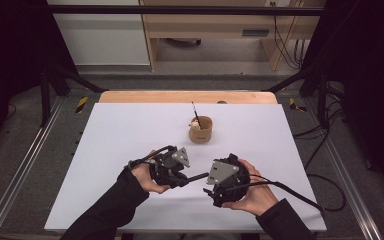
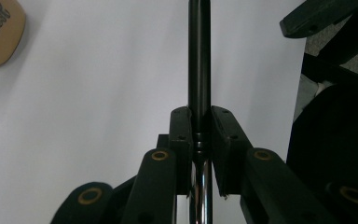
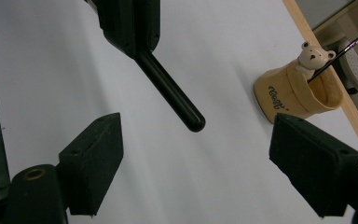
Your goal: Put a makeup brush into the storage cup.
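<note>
A thin black pen (image 2: 199,56) is clamped between the pads of my left gripper (image 2: 199,112), which is shut on it. In the high view the left gripper (image 1: 182,178) sits at the table's front centre, and the pen (image 1: 197,176) points right toward my right gripper (image 1: 211,187). In the right gripper view the right gripper (image 3: 195,119) stands open, its pads wide apart. The pen's rounded end (image 3: 172,95) reaches into the space between them and touches neither. A tan cup (image 1: 200,131) with a small bear figure (image 3: 313,56) on its rim holds another thin pen (image 3: 345,49).
A white sheet (image 1: 130,130) covers the table, with a wooden edge (image 1: 187,96) at the far side. The cup (image 3: 298,93) stands beyond both grippers near the far middle. Black cables trail from the grippers off the right of the table.
</note>
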